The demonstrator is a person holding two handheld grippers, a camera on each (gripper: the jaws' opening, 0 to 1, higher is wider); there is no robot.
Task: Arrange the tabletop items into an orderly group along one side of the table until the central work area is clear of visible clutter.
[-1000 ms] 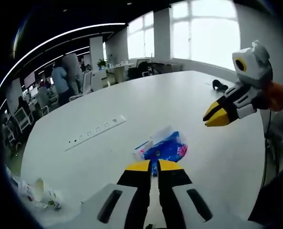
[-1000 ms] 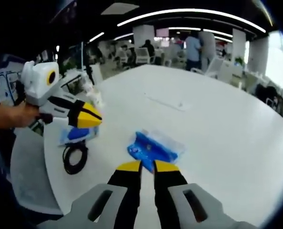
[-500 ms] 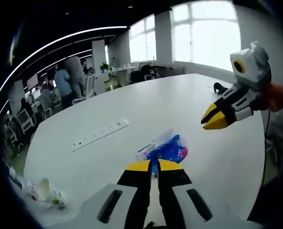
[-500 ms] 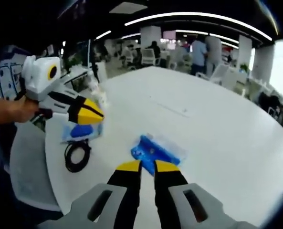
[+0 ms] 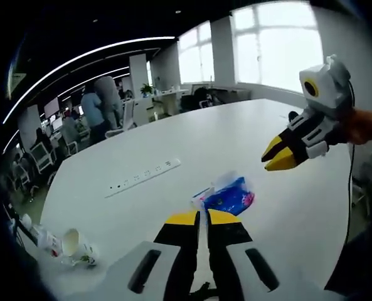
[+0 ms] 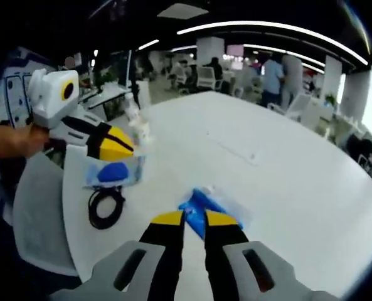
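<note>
In the left gripper view, a blue packet [image 5: 226, 195] with pink print lies on the white table [image 5: 192, 138], just beyond my left gripper [image 5: 202, 217], which is shut and holds nothing. My right gripper [image 5: 280, 157] hangs above the table to the right, shut and empty. In the right gripper view, a blue packet [image 6: 201, 204] lies right at the tips of my right gripper [image 6: 194, 218]. My left gripper [image 6: 118, 147] hovers over a clear packet with a blue oval [image 6: 113, 172]. A coiled black cable [image 6: 107, 207] lies beside that packet.
A white power strip [image 5: 143, 177] is set into the table's middle. A tipped paper cup [image 5: 76, 246] and other litter [image 5: 35, 235] lie near the left edge. A black cable [image 5: 292, 116] lies far right. A clear bottle [image 6: 137, 122] stands beyond the left gripper. People and chairs are past the table.
In the right gripper view, the blue packet has come closer to the jaw tips. The left gripper view has panned, bringing the cup further into the picture. Both grippers stay shut.
</note>
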